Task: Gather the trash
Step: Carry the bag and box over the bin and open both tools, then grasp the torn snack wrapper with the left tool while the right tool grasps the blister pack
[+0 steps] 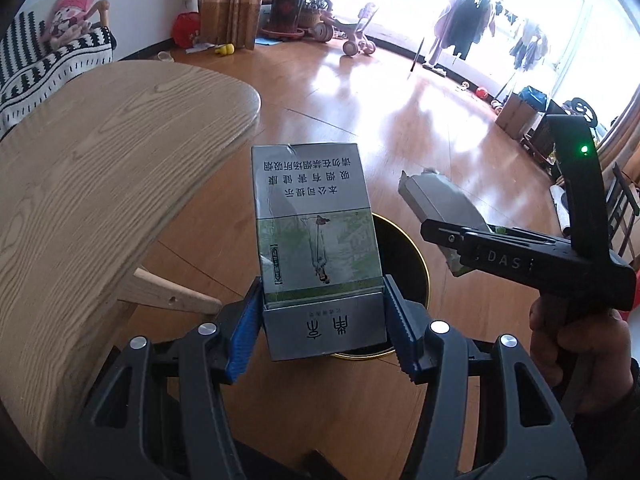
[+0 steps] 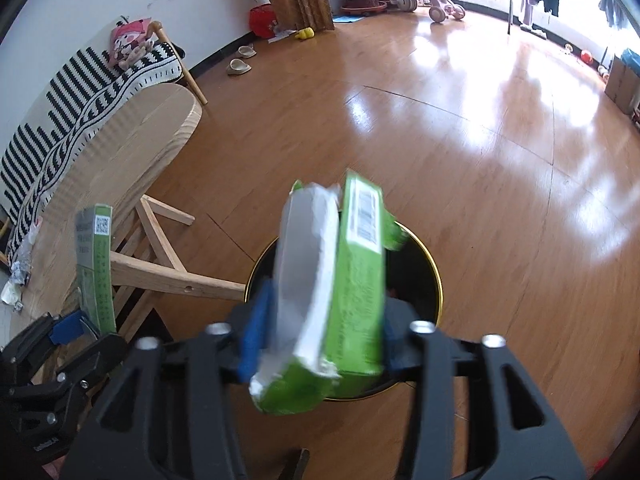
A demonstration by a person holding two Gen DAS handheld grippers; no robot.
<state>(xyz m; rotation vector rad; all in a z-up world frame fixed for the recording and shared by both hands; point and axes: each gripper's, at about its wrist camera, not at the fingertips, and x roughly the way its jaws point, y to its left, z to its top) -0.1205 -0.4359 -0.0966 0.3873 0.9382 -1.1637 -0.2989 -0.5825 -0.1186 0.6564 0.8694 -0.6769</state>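
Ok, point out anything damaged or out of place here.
The green carton between the right tongs is torn open and crumpled, its white inside showing, tilted over the black bin. Crumpled scraps litter the wooden table. The cigarette pack in the left tongs has a nicked top edge.

Pale wood counter fills left of frame; crumpled wrappers on its lower-left edge. Glossy wooden floor carries black gold-rimmed bin, lower centre.
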